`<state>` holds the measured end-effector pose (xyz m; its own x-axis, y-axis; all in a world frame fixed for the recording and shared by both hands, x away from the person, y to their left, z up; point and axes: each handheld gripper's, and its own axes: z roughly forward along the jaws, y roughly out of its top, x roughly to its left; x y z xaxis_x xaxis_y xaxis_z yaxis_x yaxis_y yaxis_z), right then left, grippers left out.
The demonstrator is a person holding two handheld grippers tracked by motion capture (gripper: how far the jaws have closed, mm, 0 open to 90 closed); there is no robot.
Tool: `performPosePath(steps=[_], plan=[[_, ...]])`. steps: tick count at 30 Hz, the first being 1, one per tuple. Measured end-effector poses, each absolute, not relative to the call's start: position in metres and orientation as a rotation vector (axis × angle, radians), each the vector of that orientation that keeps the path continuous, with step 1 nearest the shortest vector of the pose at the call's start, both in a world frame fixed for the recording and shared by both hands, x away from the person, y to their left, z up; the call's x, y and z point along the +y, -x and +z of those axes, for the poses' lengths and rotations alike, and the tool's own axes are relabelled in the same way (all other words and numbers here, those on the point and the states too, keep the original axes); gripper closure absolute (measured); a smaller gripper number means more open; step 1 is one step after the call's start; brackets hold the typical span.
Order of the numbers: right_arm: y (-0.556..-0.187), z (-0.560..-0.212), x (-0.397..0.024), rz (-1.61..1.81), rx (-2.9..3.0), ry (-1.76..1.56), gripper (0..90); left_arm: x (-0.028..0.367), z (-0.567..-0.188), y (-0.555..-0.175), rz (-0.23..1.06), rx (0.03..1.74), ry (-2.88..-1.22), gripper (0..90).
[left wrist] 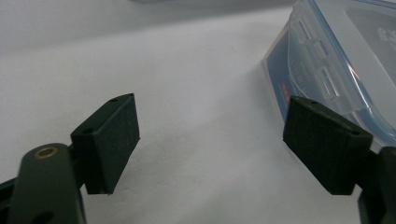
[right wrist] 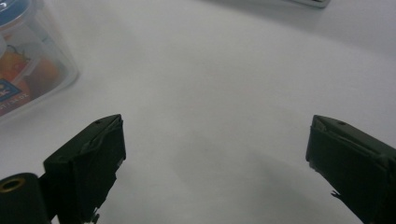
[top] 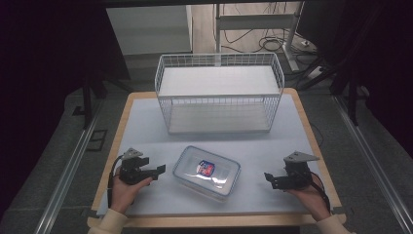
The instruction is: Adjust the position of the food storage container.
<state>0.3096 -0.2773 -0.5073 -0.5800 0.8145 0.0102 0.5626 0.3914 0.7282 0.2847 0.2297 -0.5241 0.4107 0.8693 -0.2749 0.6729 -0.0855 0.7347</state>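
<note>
Fingers (left wrist: 109,142) of both grippers gape, holding nothing. Between them sits a lidded container (top: 207,171); a wire basket (top: 218,92) stands at twelve o'clock on the counter (top: 141,126).

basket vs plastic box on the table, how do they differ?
The basket is white open wire mesh, with no lid; the plastic box is clear, lidded, with something colourful inside. The basket is larger and taller, at the far side; the box is low, flat, between the grippers. Both sit on the white mat.

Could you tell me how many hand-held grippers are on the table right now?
2: the left hand-held gripper left of the lidded plastic box, the right hand-held gripper to its right.
</note>
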Motion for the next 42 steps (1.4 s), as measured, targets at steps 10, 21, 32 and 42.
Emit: performPosePath(steps=[10, 21, 32, 42], plan=[[-0.309, -0.503, -0.282, 1.029, 2.325, -1.222, 9.9, 0.230, -0.523, -0.285, 0.279, 1.307, -1.836, 18.8], [-0.307, -0.501, -0.279, 1.059, 2.360, -1.212, 15.6, 0.230, -0.522, -0.285, 0.285, 1.303, -1.841, 19.2], [-0.302, -0.488, -0.269, 1.112, 2.398, -1.156, 24.3, 0.229, -0.521, -0.284, 0.287, 1.290, -1.845, 19.1], [-0.295, -0.477, -0.253, 1.170, 2.454, -1.098, 31.3, 0.227, -0.522, -0.284, 0.285, 1.285, -1.856, 18.9]])
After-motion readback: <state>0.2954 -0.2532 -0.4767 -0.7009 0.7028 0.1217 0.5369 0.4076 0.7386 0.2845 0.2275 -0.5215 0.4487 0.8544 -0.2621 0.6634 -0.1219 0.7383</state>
